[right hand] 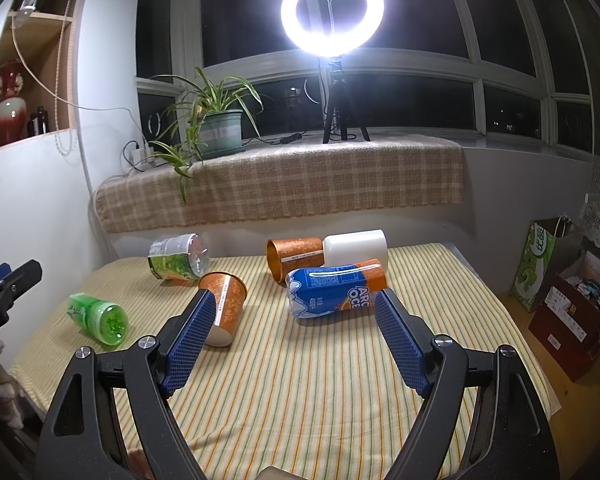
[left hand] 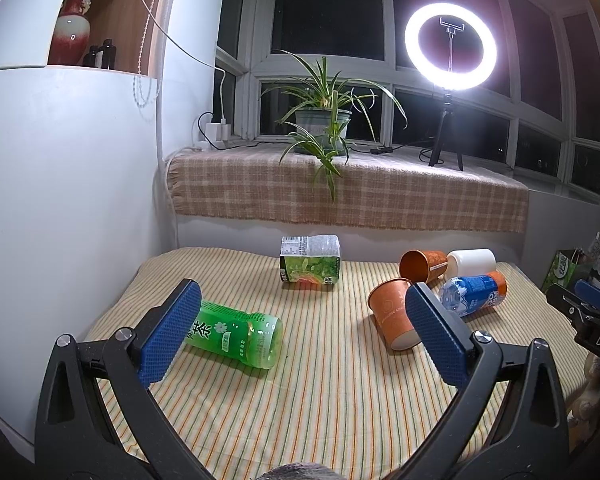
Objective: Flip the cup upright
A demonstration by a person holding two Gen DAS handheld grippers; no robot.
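Two orange paper cups lie on their sides on the striped tablecloth. The near cup lies with its base toward me. The far cup shows its open mouth and touches a white cup, also on its side. My left gripper is open and empty above the cloth, its right finger in front of the near cup. My right gripper is open and empty, its left finger beside the near cup.
A green tea bottle, a green-labelled bottle and a blue bottle lie on the table. A potted plant and ring light stand on the sill. Boxes sit on the floor at right.
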